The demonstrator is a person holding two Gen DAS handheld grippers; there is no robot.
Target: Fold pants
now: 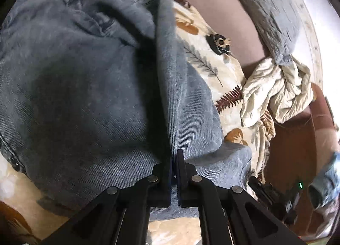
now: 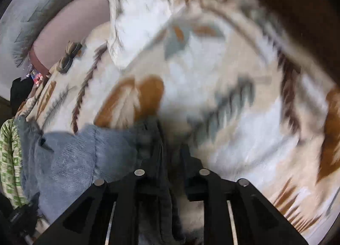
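Observation:
Blue-grey denim pants (image 1: 80, 79) fill the left wrist view, bunched over a leaf-patterned bedspread (image 1: 212, 87). My left gripper (image 1: 174, 157) is shut on a raised fold of the pants, which stands as a ridge between the fingers. In the blurred right wrist view, the pants (image 2: 85, 155) lie at the lower left, and a dark edge of them drapes over the left finger (image 2: 155, 138) of my right gripper (image 2: 172, 147). The right jaws stand a little apart; whether they pinch the cloth is unclear. The right gripper also shows in the left wrist view (image 1: 274, 196).
A crumpled cream cloth (image 1: 276, 94) lies on the bedspread to the right, also in the right wrist view (image 2: 136, 15). A grey quilted pillow (image 1: 272, 11) and a pink sheet (image 1: 223, 23) lie behind. A green patterned cloth (image 2: 10, 160) is at the far left.

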